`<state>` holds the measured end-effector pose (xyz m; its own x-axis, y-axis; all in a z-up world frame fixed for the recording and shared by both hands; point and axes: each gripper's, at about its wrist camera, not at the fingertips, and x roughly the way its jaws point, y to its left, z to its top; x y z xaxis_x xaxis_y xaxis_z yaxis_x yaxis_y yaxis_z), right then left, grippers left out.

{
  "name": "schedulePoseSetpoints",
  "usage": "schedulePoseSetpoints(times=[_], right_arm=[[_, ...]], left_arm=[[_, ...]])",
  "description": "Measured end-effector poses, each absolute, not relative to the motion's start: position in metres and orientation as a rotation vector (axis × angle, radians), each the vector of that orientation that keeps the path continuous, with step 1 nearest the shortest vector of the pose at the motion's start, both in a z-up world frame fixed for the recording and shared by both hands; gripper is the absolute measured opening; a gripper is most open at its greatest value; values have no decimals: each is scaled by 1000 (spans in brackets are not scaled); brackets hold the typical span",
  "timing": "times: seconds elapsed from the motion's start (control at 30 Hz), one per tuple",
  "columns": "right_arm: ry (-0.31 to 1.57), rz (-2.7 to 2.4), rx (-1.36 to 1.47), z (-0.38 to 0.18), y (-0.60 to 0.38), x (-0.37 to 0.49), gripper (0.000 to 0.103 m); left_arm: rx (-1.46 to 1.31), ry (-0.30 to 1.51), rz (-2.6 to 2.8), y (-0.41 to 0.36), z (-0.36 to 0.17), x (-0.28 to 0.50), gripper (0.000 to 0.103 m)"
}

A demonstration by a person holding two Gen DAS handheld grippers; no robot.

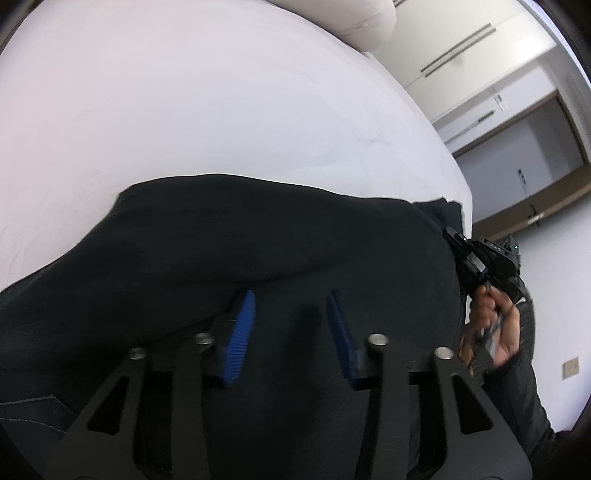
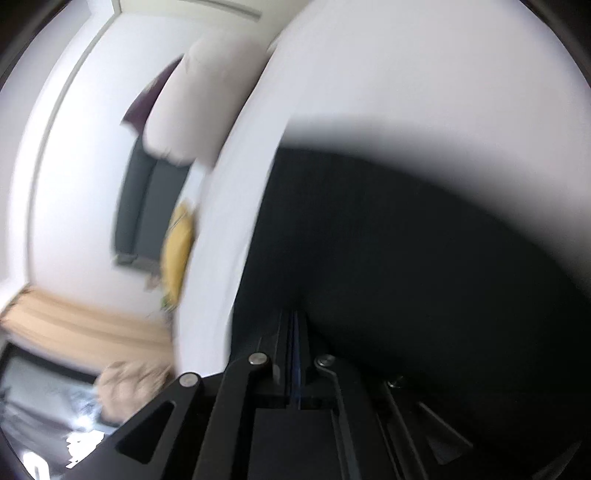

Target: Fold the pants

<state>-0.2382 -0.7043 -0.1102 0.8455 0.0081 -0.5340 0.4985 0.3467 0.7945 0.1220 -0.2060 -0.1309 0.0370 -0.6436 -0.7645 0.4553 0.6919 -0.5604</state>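
Black pants (image 1: 258,240) lie across the white bed (image 1: 184,92), a rounded fold running from left to right. My left gripper (image 1: 291,293) hovers low over the cloth, its blue pads (image 1: 240,325) apart; black fabric fills the gap, but I see no pad pressing on it. At the right end of the pants, a hand (image 1: 496,325) holds my right gripper (image 1: 456,236), whose tip meets the cloth's edge. In the blurred right wrist view, the right gripper (image 2: 294,317) has its pads together, and the pants (image 2: 406,240) bunch around its tip.
A white pillow (image 1: 351,22) lies at the bed's far end. White cupboards (image 1: 461,62) and a doorway (image 1: 524,155) stand beyond the bed's right edge. The right wrist view shows a pillow (image 2: 177,107), a yellow thing (image 2: 177,251) and wooden floor (image 2: 74,321) beside the bed.
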Motion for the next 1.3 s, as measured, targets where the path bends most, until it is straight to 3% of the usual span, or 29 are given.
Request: schedulePoseSetpoints(times=[0.07,0.13,0.2,0.27,0.43,0.5,0.6,0.8,1.3], right_arm=[[507,-439,1149,-96,-725,-247,0],[539,-538,1054,-68,-725,-254,14],[542,-567,961,-44,-727,-276,66],[484,-555,892,-23,-715,-306,75],[434,-531,1018,-40,-671,-337,75],[430,-539,1082,-63,-667,-348,68],[426,-533,1260,-87,-668,-339,60],[369,-520,1406,-129,-689,-347,58],[163,-338,1441,-126,-693,-350,50]], left_arm=[[-210,1274,-843,-201,-132,124,34],[-227,1256,-800,-191,-128,124,34],[-231,1239,-761,-186,-123,122,34],[-225,1230,-731,-184,-114,117,34],[-177,1216,-757,-205,-104,94,44],[-153,1234,-767,-209,-105,87,47],[-131,1223,-758,-208,-107,84,48],[-195,1258,-771,-199,-112,92,49],[-186,1251,-780,-202,-116,92,49]])
